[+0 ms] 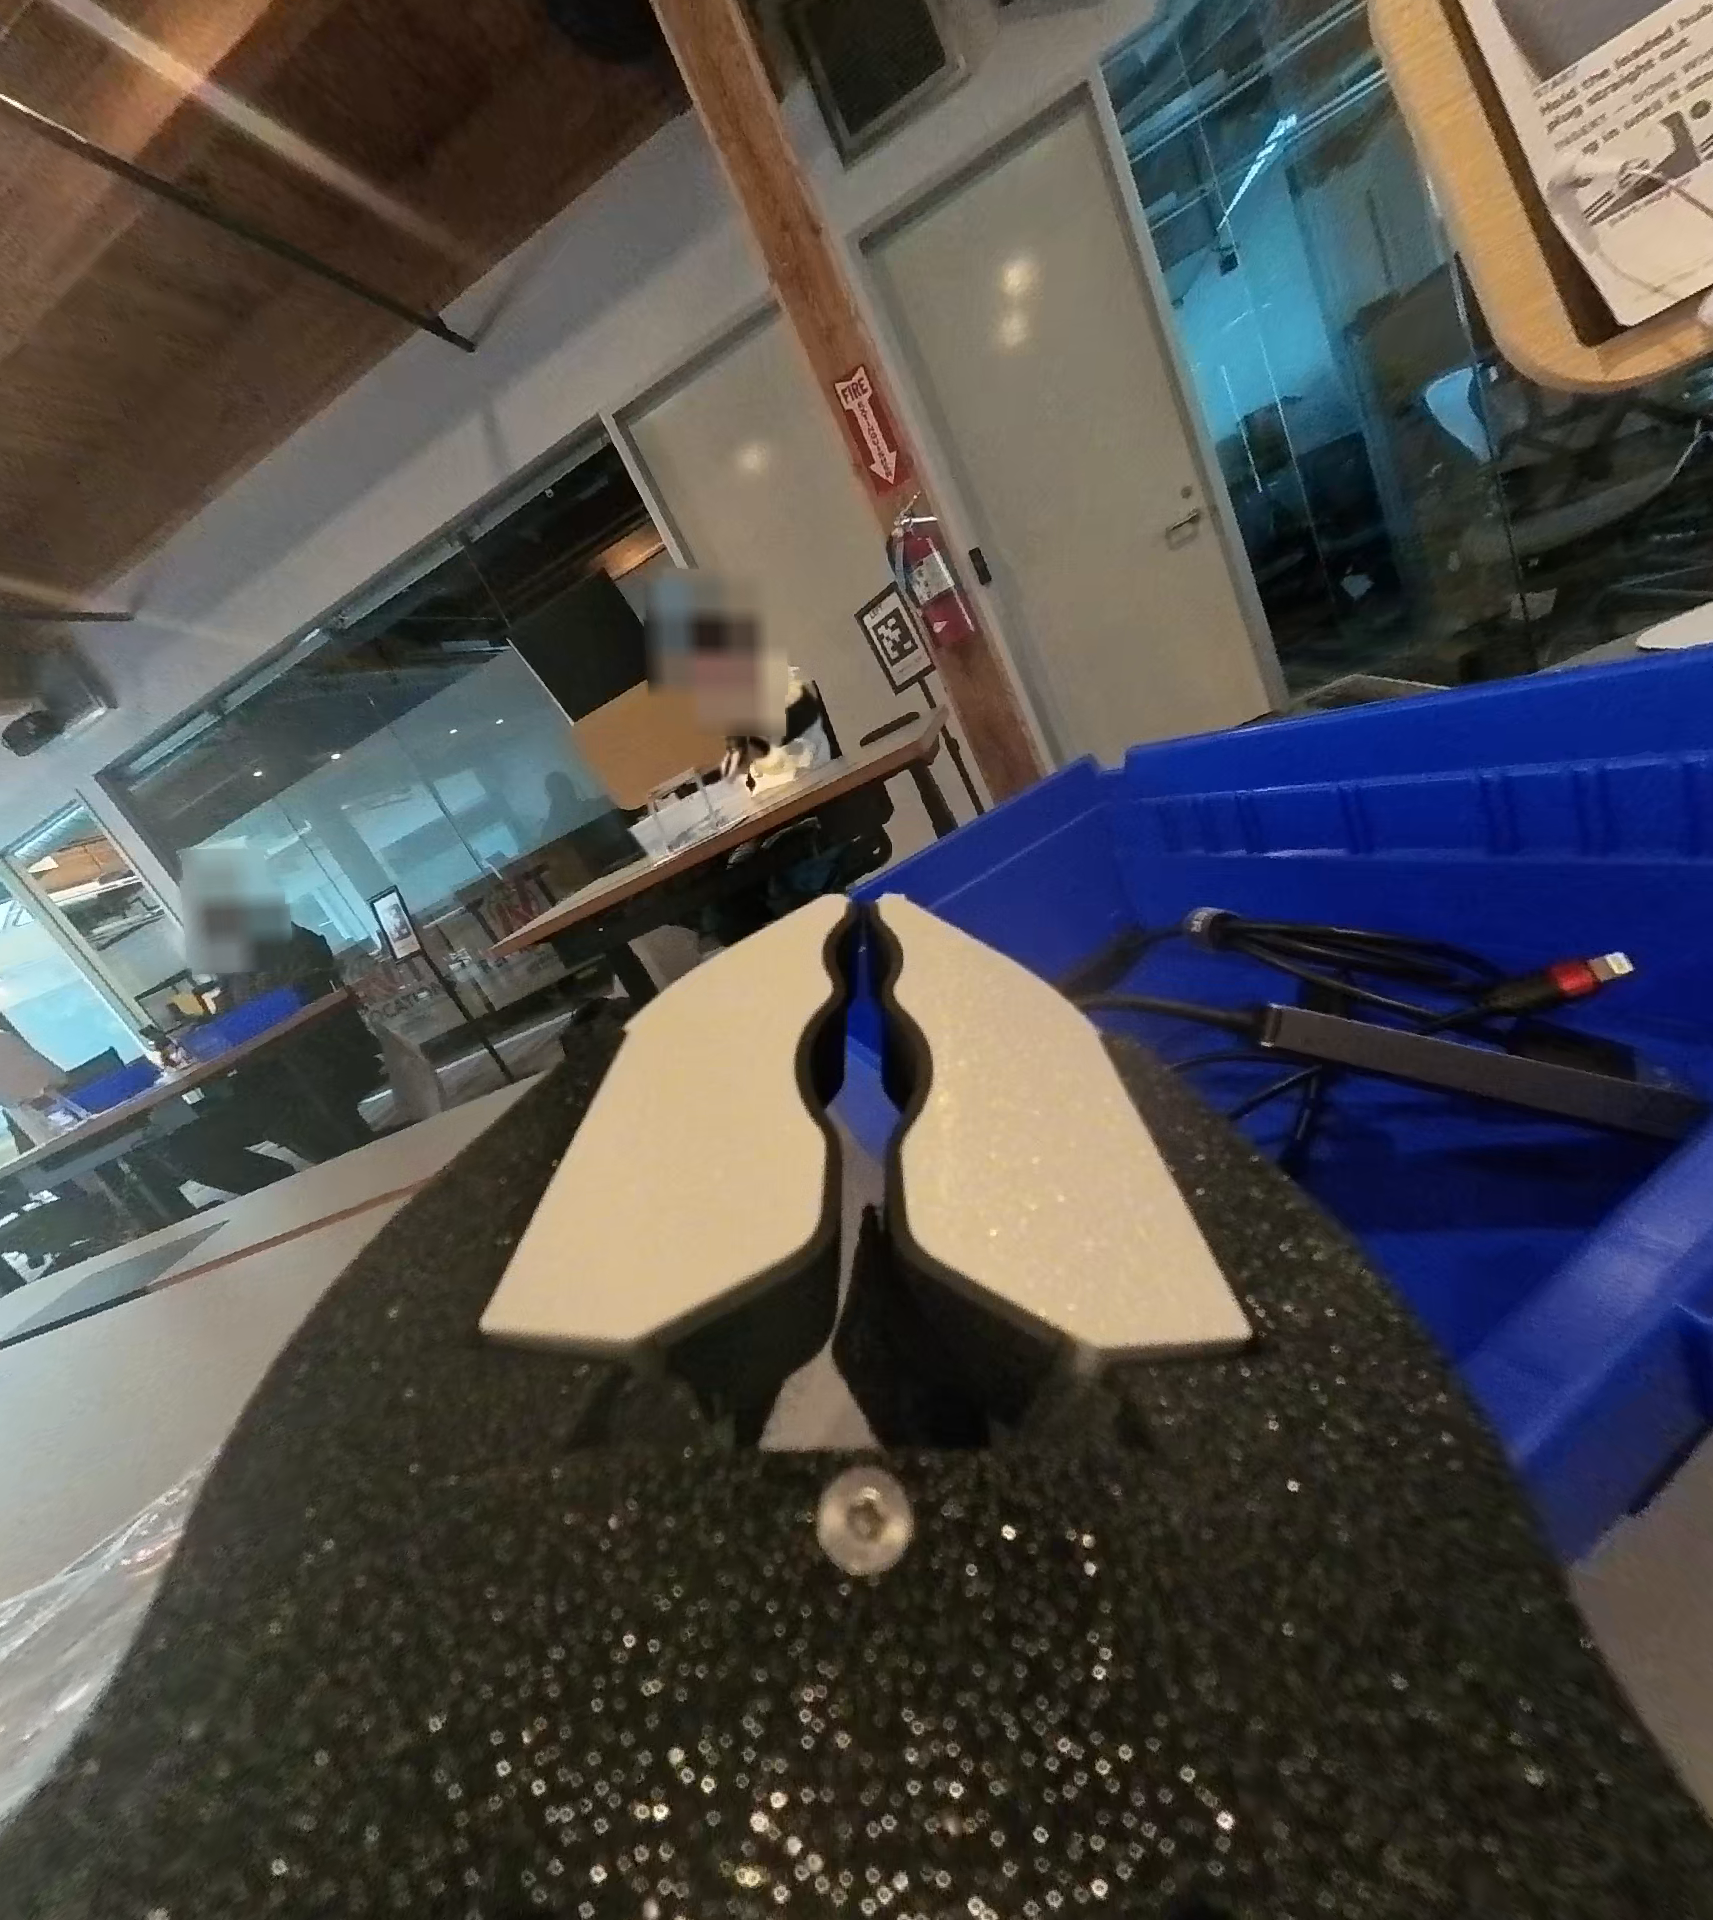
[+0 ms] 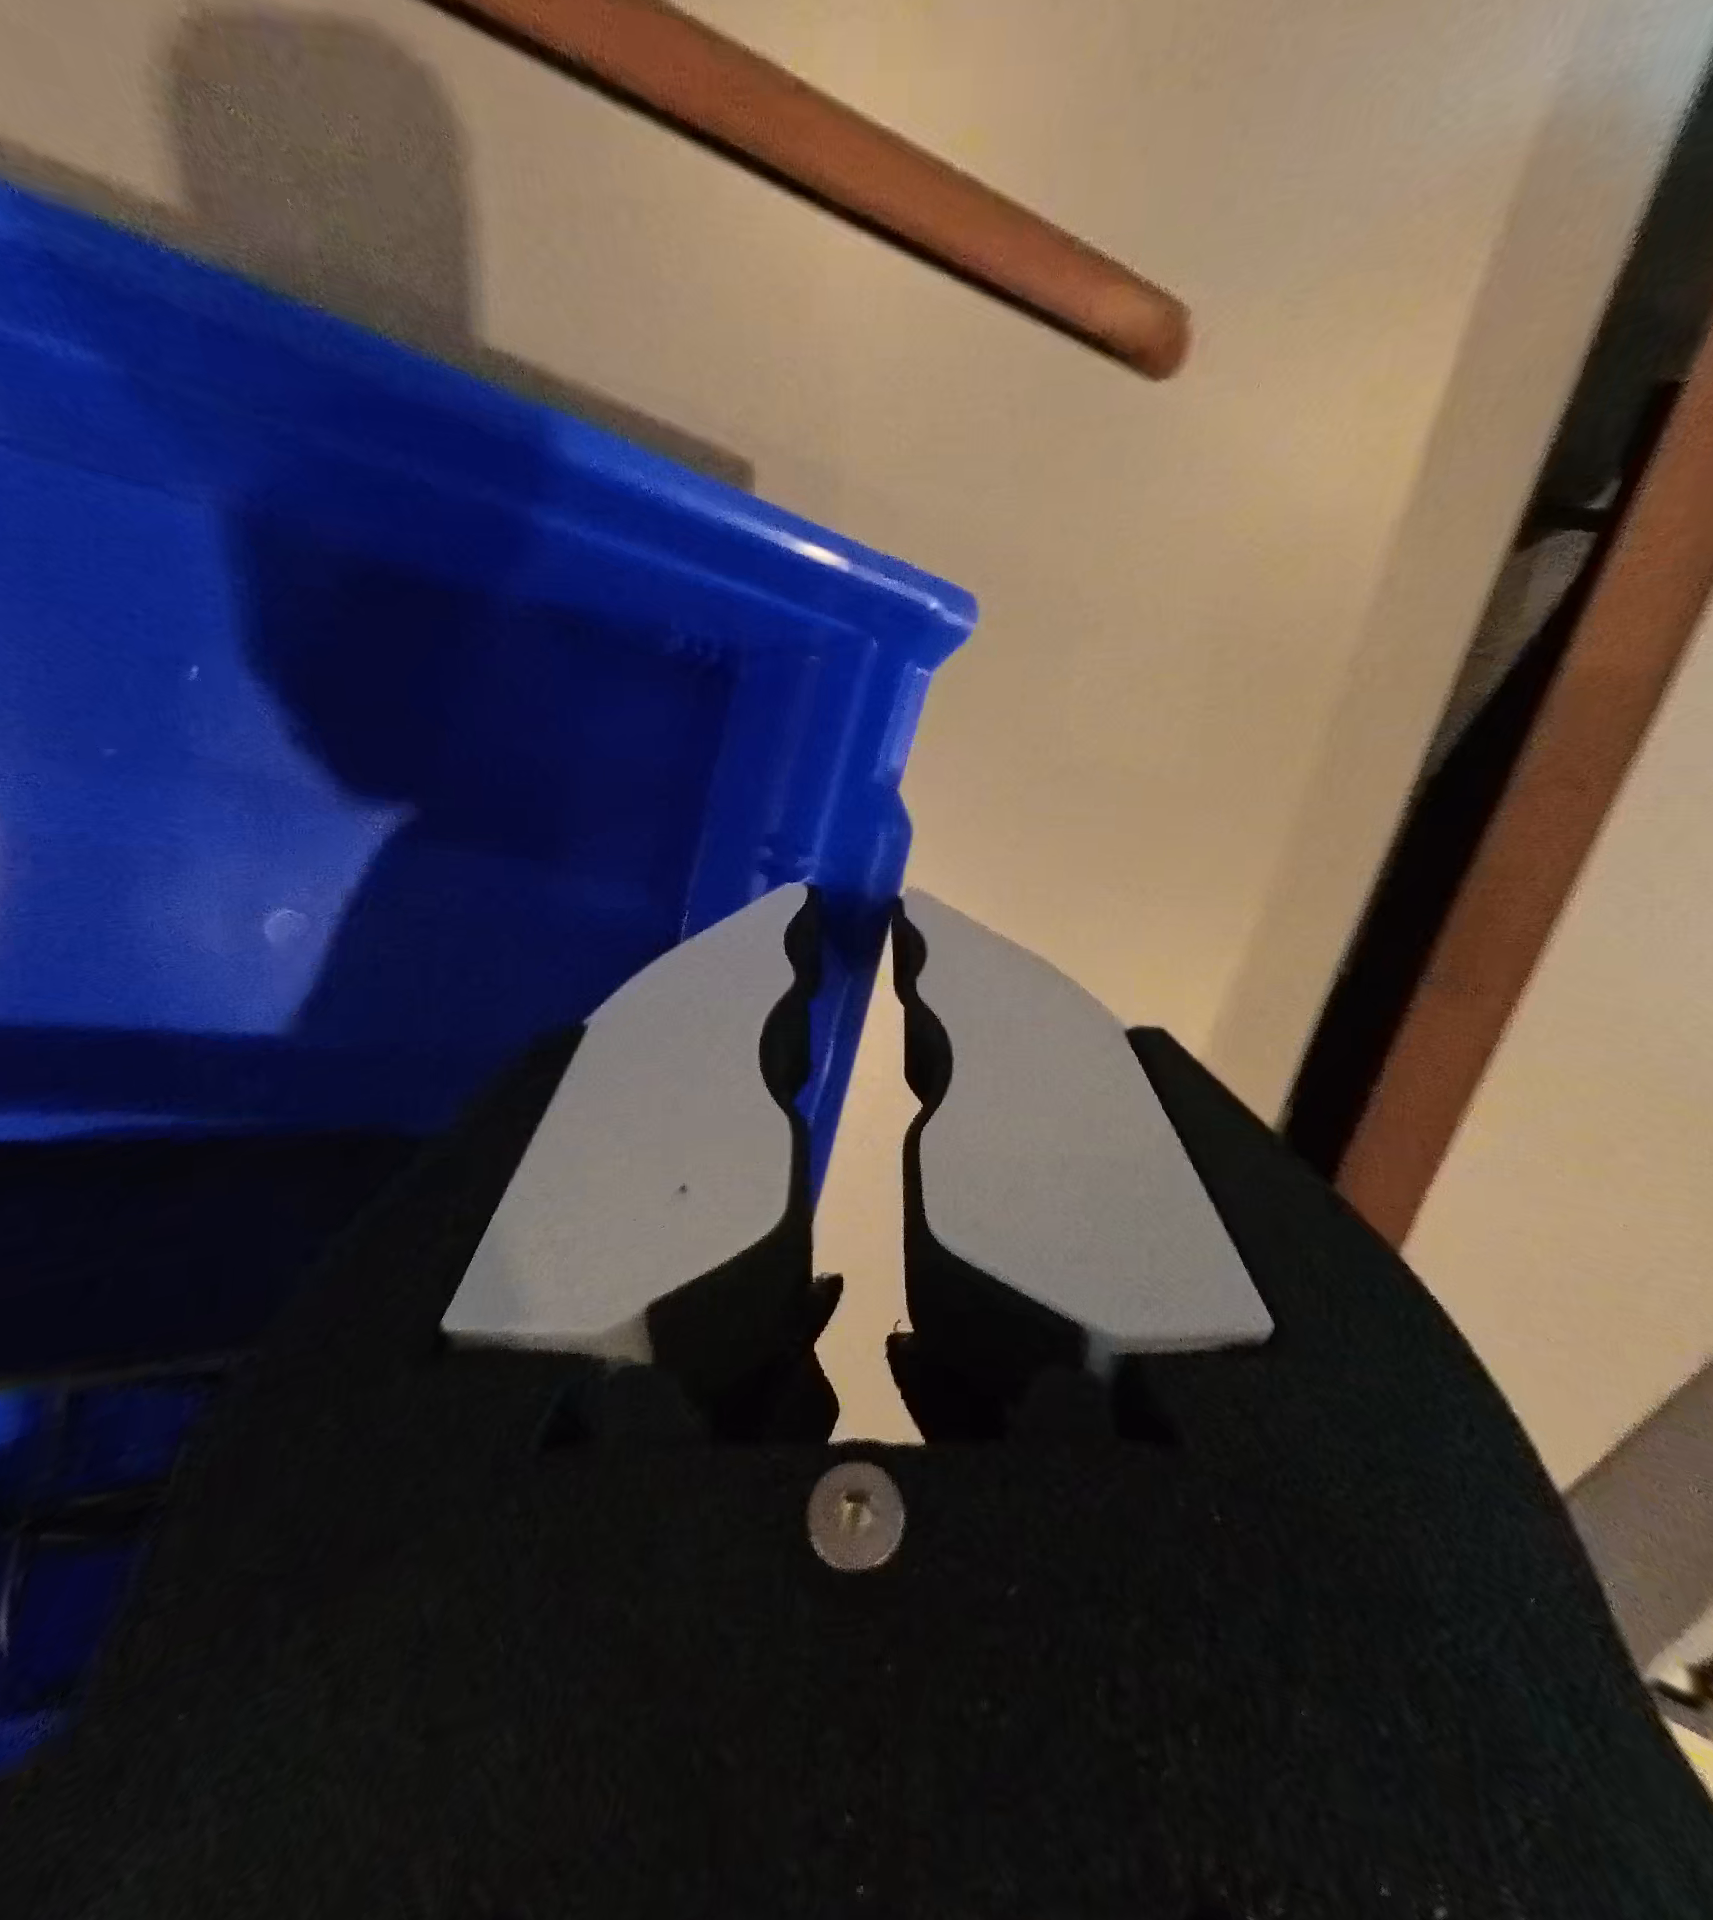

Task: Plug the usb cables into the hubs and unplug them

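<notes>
Both grippers are empty here. The left gripper (image 1: 864, 920) is clenched tight, just outside the blue bin (image 1: 1610, 1340); the right gripper (image 2: 854, 914) sits a crack apart at the bin's corner, gripping nothing. The hub (image 1: 1454, 1065) and cables (image 1: 1371, 961) lie tangled inside. Best next: spread the left fingers, reach over the rim, and take the hub squarely across its narrow sides.

One blue bin (image 1: 1610, 1226) right of the tongs, holding one grey hub (image 1: 1475, 1070) and one red-tipped cable (image 1: 1569, 975).
</notes>
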Demonstrator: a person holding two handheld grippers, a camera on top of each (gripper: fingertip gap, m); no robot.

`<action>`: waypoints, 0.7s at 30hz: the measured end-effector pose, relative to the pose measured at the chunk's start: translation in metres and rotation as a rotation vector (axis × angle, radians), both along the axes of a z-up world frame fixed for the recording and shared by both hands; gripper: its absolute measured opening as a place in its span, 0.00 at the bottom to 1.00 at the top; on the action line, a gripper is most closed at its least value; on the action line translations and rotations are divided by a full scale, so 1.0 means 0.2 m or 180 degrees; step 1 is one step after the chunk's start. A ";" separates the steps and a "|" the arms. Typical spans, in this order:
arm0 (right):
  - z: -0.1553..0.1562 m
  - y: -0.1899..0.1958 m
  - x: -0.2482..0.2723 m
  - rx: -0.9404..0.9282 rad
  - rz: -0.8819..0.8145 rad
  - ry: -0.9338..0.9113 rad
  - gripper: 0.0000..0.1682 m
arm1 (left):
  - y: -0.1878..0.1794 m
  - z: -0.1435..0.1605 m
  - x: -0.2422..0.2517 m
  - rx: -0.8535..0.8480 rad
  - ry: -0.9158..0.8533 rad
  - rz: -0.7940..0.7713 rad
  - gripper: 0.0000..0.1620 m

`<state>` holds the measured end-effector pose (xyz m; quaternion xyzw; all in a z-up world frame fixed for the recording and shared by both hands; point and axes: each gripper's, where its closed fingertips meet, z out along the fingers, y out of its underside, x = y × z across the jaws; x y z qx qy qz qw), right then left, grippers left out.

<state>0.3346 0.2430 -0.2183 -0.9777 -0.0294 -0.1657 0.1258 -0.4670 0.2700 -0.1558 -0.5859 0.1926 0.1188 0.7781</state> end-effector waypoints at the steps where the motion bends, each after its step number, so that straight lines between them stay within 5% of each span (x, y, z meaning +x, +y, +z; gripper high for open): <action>1: 0.00 0.01 0.05 0.0011 -0.0013 -0.0042 0.08 | 0.00 0.00 0.00 0.0005 0.0014 0.0009 0.00; 4: 0.00 0.05 0.14 0.0208 0.0001 -0.0040 0.09 | 0.00 0.01 0.00 0.0017 0.0045 0.0036 0.00; 6: 0.06 0.07 0.15 0.0519 0.0014 -0.0076 0.21 | 0.00 0.01 0.00 0.0019 0.0045 0.0047 0.01; 10: 0.35 0.10 -0.01 0.1403 0.0406 -0.0167 0.31 | 0.00 0.01 -0.01 -0.0022 -0.0056 0.0036 0.02; 16: 0.81 -0.11 -0.79 0.2803 0.1378 0.0433 0.40 | -0.06 0.16 -0.08 0.0039 -0.0402 -0.0003 0.11; 21: 0.81 -0.39 -1.44 0.3148 0.2185 0.1008 0.50 | -0.10 0.17 -0.03 -0.0698 -0.0661 -0.0310 0.36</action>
